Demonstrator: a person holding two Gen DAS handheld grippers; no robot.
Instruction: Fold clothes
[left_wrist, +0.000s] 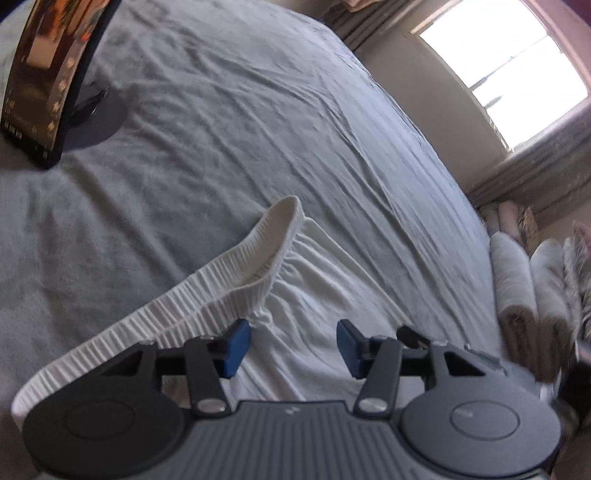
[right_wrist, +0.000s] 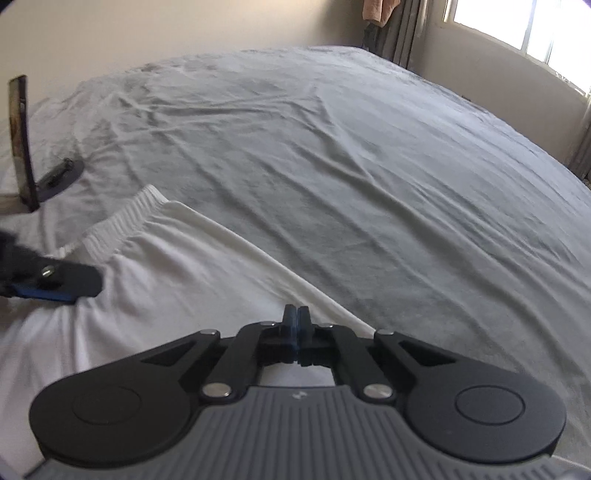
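Gripping stage: both grippers are at the white garment (left_wrist: 317, 295), which lies spread on the grey bed sheet (left_wrist: 221, 129), near its front edge.
Right gripper (right_wrist: 295, 325): jaws pressed together at the garment's long edge; whether cloth is pinched between the pads is hard to tell, as the tips hide it.
Left gripper (left_wrist: 291, 345): jaws apart, poised over the gathered fabric just below the ribbed waistband (left_wrist: 207, 295), nothing clamped.
Next move: the left jaws probably need to close on the waistband end before any lift and fold.
Left view only: the waistband loop standing open, folded towels (left_wrist: 517, 280) beside the bed.
Right view only: the garment's long straight edge and the left gripper's finger (right_wrist: 66, 282) resting at the waistband.
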